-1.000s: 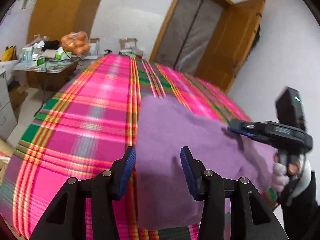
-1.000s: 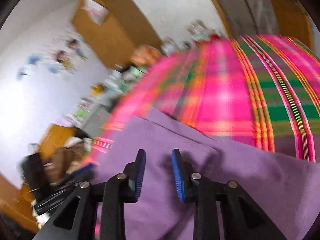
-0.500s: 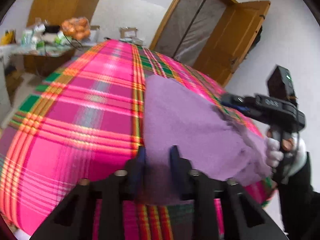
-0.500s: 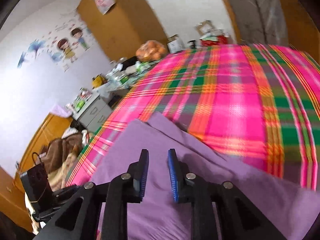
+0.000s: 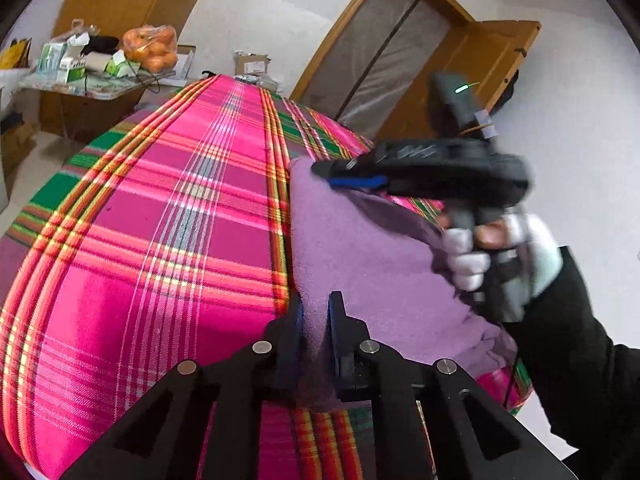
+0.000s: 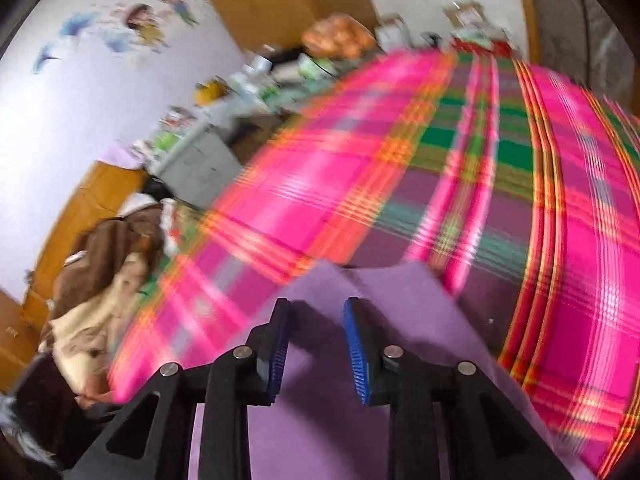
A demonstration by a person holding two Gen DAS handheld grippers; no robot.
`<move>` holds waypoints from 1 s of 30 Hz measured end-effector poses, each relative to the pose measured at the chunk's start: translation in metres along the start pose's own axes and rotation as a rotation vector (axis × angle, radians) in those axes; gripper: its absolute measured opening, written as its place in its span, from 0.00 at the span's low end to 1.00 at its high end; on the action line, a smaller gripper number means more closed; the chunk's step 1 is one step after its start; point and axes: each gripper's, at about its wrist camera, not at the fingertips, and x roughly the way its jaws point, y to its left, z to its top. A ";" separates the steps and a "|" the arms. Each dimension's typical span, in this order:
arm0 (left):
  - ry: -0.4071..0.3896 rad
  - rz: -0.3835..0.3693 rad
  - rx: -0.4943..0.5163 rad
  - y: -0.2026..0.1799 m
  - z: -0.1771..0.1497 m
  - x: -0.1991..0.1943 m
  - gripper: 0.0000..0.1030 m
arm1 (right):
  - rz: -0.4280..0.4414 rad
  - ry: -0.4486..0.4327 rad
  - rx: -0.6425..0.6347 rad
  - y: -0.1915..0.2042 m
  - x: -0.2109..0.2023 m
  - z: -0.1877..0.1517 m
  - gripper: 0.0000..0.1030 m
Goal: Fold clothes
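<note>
A purple garment [image 5: 360, 256] lies folded on a bed with a pink plaid cover [image 5: 168, 216]. My left gripper [image 5: 315, 312] is shut on the garment's near left edge. My right gripper [image 5: 340, 174] hovers over the garment's far corner in the left wrist view, held by a white-gloved hand. In the right wrist view my right gripper [image 6: 316, 332] is open, its blue pads apart, just above the purple garment [image 6: 360, 408], with nothing between them. That view is blurred.
A cluttered side table [image 5: 80, 80] with a bag of oranges [image 5: 152, 46] stands beyond the bed's far left. An open wooden door [image 5: 472, 76] is behind the bed. Brown and cream clothes [image 6: 100, 272] are piled beside the bed.
My left gripper closed on the garment's near edge. My right gripper swung toward the garment's far corner and its fingers opened wider.
</note>
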 end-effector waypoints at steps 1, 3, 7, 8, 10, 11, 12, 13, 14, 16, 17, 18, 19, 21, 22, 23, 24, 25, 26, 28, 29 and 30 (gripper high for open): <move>-0.003 -0.004 0.002 0.001 -0.001 -0.001 0.12 | 0.016 -0.009 0.029 -0.005 0.000 0.002 0.18; -0.006 -0.007 0.007 0.001 -0.001 -0.001 0.12 | 0.004 -0.034 0.053 -0.011 -0.004 0.005 0.11; -0.001 -0.010 0.013 0.001 -0.002 -0.004 0.12 | -0.002 -0.097 0.046 -0.011 -0.031 -0.007 0.14; 0.001 -0.011 0.014 0.002 -0.002 -0.003 0.12 | 0.004 -0.113 0.039 -0.010 -0.041 -0.015 0.14; 0.000 -0.011 0.017 0.001 -0.002 -0.003 0.12 | -0.003 -0.139 0.020 -0.011 -0.060 -0.033 0.14; -0.002 -0.009 0.019 0.001 -0.002 -0.003 0.12 | -0.008 -0.155 0.007 -0.013 -0.071 -0.046 0.14; -0.004 -0.010 0.021 0.001 -0.002 -0.003 0.12 | -0.019 -0.163 0.004 -0.017 -0.076 -0.053 0.14; -0.005 -0.011 0.021 0.002 -0.002 -0.002 0.12 | -0.041 -0.170 0.011 -0.024 -0.081 -0.061 0.14; -0.006 -0.012 0.022 0.002 -0.002 -0.002 0.12 | -0.062 -0.174 0.024 -0.033 -0.085 -0.069 0.14; -0.005 -0.006 0.025 0.001 -0.001 -0.002 0.12 | -0.089 -0.176 0.110 -0.061 -0.086 -0.079 0.11; -0.004 -0.003 0.027 0.000 -0.001 -0.002 0.12 | -0.059 -0.195 0.170 -0.074 -0.091 -0.083 0.06; -0.003 0.002 0.029 0.000 -0.001 -0.002 0.12 | -0.034 -0.214 0.221 -0.085 -0.096 -0.086 0.06; -0.001 0.008 0.032 -0.001 0.000 -0.002 0.12 | -0.028 -0.238 0.230 -0.085 -0.103 -0.089 0.08; 0.005 0.020 0.039 -0.003 -0.001 -0.002 0.12 | -0.038 -0.298 0.191 -0.074 -0.121 -0.095 0.17; 0.008 0.026 0.041 -0.004 -0.001 -0.003 0.12 | -0.019 -0.316 0.175 -0.069 -0.127 -0.099 0.18; 0.011 0.036 0.046 -0.005 -0.001 -0.003 0.12 | 0.009 -0.330 0.149 -0.062 -0.133 -0.105 0.18; 0.012 0.047 0.052 -0.007 -0.001 -0.004 0.12 | 0.015 -0.336 0.128 -0.057 -0.136 -0.111 0.20; 0.013 0.058 0.060 -0.008 0.000 -0.006 0.12 | 0.013 -0.338 0.102 -0.051 -0.138 -0.117 0.21; 0.012 0.070 0.066 -0.010 0.000 -0.007 0.13 | 0.004 -0.326 0.076 -0.045 -0.136 -0.123 0.22; 0.009 0.093 0.073 -0.011 0.001 -0.011 0.13 | -0.020 -0.276 0.039 -0.039 -0.128 -0.132 0.22; 0.008 0.104 0.076 -0.012 0.001 -0.013 0.13 | -0.032 -0.246 0.043 -0.040 -0.124 -0.135 0.22; 0.004 0.121 0.080 -0.013 0.002 -0.016 0.12 | -0.044 -0.222 0.046 -0.041 -0.120 -0.136 0.22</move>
